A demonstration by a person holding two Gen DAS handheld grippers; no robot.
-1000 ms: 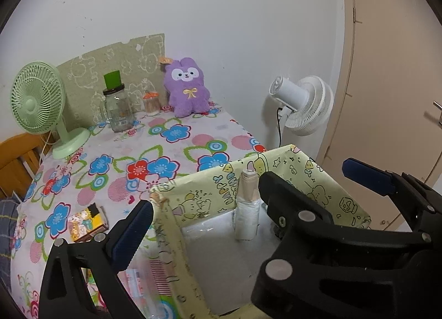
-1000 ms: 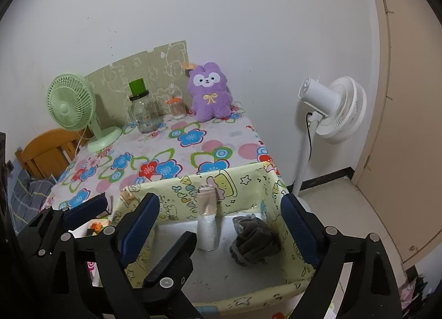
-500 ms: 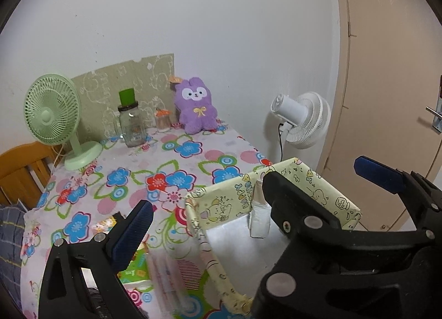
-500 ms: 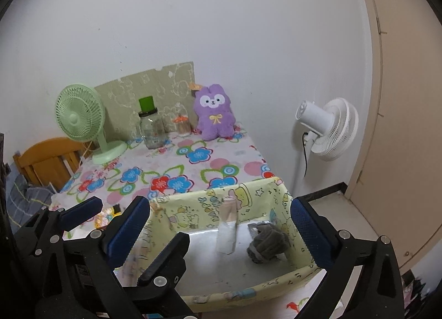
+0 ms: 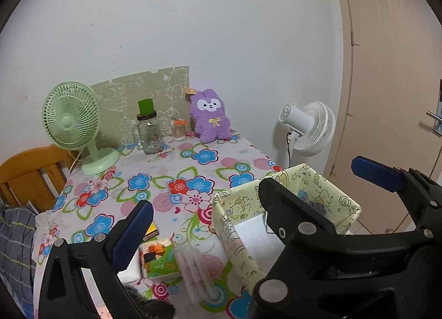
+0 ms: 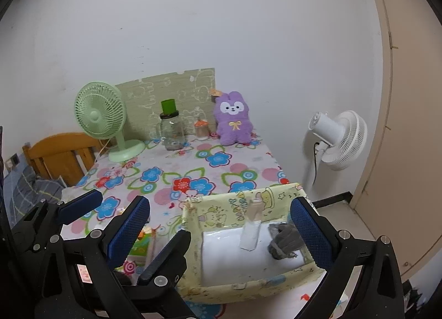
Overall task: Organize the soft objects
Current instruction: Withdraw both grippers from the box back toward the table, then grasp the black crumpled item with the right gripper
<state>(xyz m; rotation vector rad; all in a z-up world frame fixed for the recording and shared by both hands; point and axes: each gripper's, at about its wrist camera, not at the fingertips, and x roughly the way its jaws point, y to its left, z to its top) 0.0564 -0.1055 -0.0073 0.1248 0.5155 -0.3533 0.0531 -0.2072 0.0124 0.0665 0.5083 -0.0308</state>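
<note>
While both hand-held grippers, left (image 5: 248,194) and right (image 6: 221,225), gape wide and empty, a grey soft bundle (image 6: 284,239) lies stowed in the yellow bin (image 6: 221,205) at the counter's (image 6: 193,164) near right corner.

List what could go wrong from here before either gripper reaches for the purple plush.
1. The purple plush sits at the far edge beside the glass jar and small orange-capped bottle; a wide reach may topple them.
2. The yellow fabric bin seems to overhang the table's near corner; a hard drop could tip it.
3. The open left gripper and right gripper hang close together and may collide.
</note>
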